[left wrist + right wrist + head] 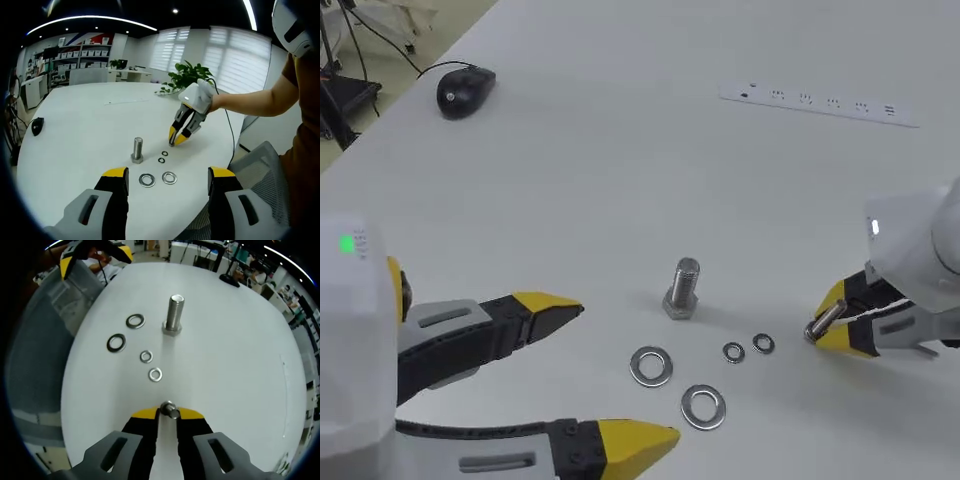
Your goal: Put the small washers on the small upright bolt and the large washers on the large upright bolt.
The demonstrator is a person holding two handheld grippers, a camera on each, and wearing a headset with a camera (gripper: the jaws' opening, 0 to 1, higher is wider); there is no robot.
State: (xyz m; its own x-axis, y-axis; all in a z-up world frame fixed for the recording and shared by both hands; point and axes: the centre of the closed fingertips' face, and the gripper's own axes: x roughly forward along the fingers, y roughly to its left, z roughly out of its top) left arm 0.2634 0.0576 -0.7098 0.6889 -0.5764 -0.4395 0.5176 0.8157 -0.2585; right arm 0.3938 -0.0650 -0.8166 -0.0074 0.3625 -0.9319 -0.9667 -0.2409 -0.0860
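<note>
Right gripper: clenched on the small bolt, right of the large bolt. The small bolt is tilted and low over the table; I cannot tell whether it touches. It is not yet stood up.

Left gripper: spread wide, grasping nothing, near-left of the large bolt.

Risks:
- The small bolt is pinched only at the jaw tips, so it may twist or slip out.
- Set down off vertical on its narrow head, it would likely topple on release and roll.
- The two small washers lie between it and the large bolt. A rolling bolt or a low jaw could scatter them.

Surroundings: the two large washers lie flat on the near side of the large bolt, apart from each other. The computer mouse and power strip lie well beyond the large bolt and obstruct nothing.
</note>
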